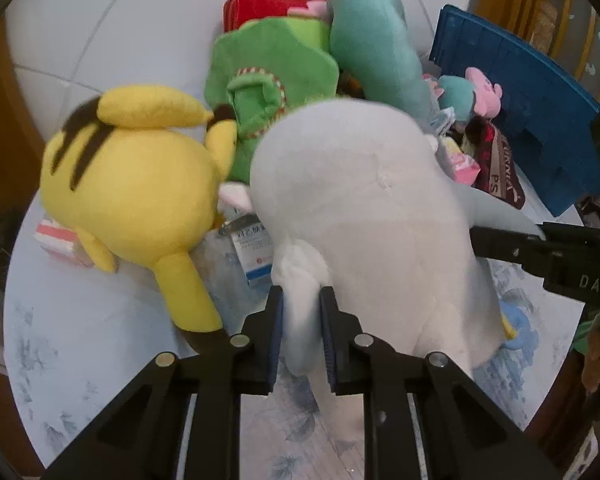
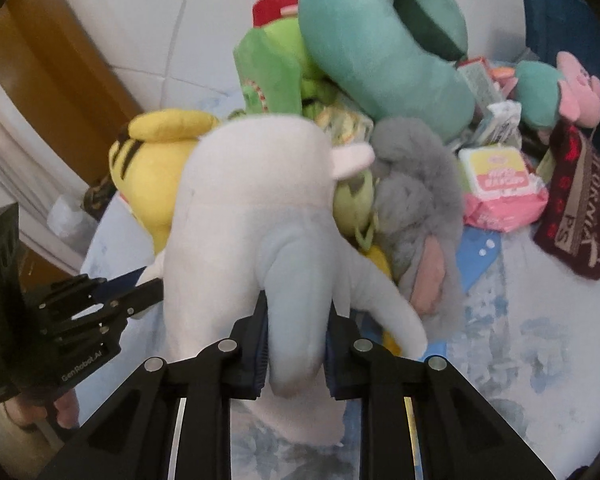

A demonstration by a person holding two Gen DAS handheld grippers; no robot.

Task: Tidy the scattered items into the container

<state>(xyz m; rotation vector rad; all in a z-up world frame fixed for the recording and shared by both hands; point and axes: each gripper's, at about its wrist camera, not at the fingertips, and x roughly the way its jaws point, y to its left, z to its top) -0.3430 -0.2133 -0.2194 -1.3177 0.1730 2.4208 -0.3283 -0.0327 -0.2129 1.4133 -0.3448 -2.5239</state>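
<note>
Where both tongs [image 1: 302,334] [image 2: 296,350] pinch: white plush [image 1: 364,200] [image 2: 252,208].

Both my grippers are matte black plastic, angular, with triangular cutouts in the arms. My left gripper [image 1: 301,334] has blue pads inside its fingers [image 1: 274,332] and round silver pivot pins. My right gripper [image 2: 296,346] looks identical. White lettering's printed on both bodies.

Soft, even indoor light with faint shadows; both fisheye views bend at dark rims, slightly motion-blurred throughout.
</note>
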